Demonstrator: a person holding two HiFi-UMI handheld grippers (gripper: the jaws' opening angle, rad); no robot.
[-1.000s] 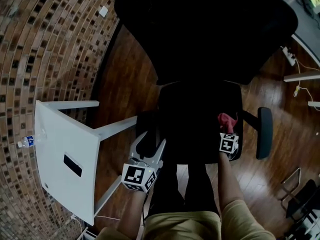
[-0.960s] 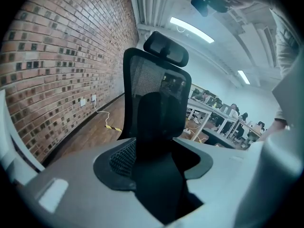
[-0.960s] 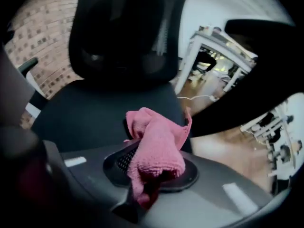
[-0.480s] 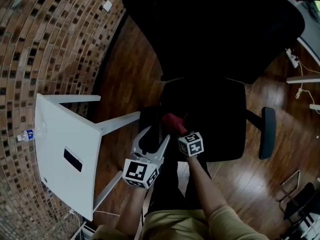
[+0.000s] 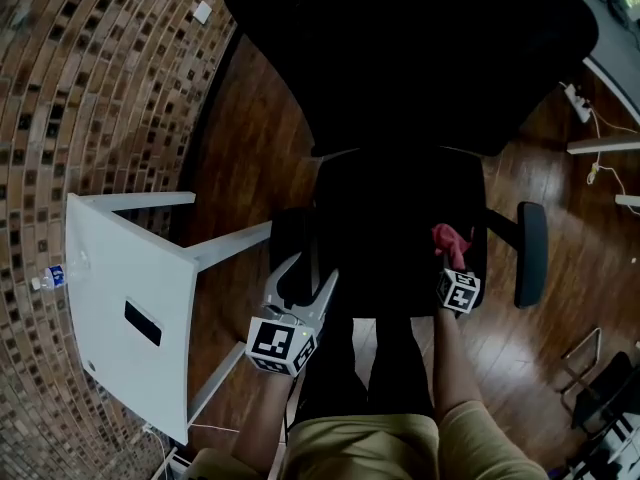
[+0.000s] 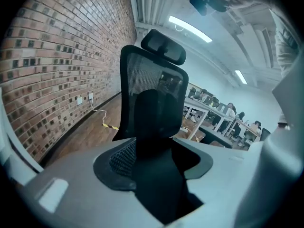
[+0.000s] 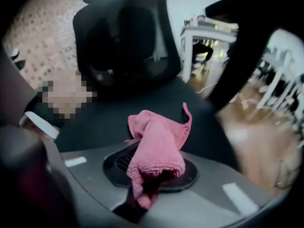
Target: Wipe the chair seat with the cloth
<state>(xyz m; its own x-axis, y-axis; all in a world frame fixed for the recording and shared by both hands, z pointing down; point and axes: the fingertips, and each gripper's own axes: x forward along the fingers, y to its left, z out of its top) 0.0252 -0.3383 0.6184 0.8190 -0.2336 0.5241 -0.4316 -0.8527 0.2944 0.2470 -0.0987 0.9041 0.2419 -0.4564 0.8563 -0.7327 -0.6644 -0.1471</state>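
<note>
My right gripper (image 5: 452, 264) is clamped on the pink cloth (image 5: 450, 238) near the right edge of the chair seat (image 5: 385, 228), my left gripper (image 5: 300, 290) gaping idle beside the armrest (image 5: 291, 253); bunched up, and seemingly barely touching in this dim view, the cloth could skim or slip off the edge.

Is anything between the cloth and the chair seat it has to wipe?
Nothing visible does. The right hand-held gripper holds the cloth at the right side of the seat, and only bare black seat shows under and around it.
</note>
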